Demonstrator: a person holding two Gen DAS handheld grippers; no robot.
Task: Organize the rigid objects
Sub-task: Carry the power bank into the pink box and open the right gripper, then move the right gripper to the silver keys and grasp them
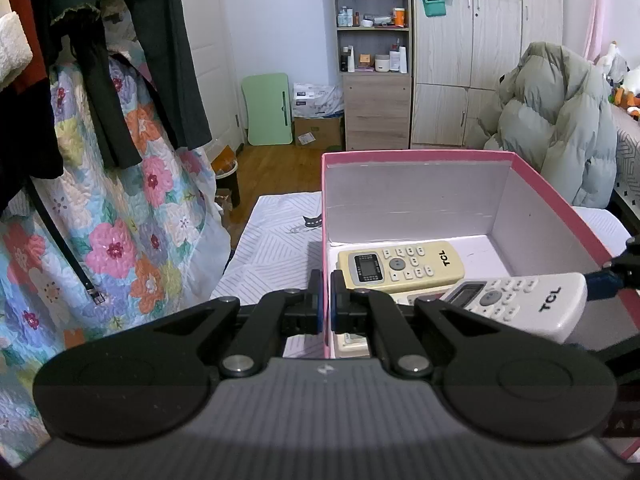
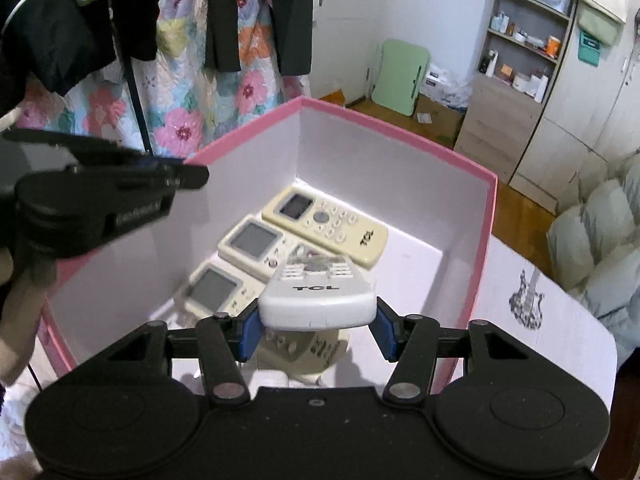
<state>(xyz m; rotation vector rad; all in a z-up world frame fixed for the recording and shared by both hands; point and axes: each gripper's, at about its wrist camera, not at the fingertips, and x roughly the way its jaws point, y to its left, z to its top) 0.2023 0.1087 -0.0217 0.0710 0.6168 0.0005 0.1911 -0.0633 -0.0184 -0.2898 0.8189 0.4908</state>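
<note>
Three remotes already lie flat on the floor of the pink box (image 2: 400,130) — a yellowed TCL remote (image 2: 326,228) farthest ahead of our right fingers, then two cream remotes with grey screens (image 2: 256,246) (image 2: 216,290) closer in, side by side and touching. Our right gripper (image 2: 318,330) has its blue pads (image 2: 250,334) pinching the butt end of a white TCL remote (image 2: 318,296), which hangs above the box interior, buttons up and pointing away from the fingers. Our left gripper (image 1: 326,306) has its fingers pressed onto the box's left wall (image 1: 326,216), one finger outside and one inside — so the wall is clamped between them. From the left wrist view the white remote sits just right of those fingers, over the yellowed one. Everything rests on a striped white bench (image 1: 272,236).
</note>
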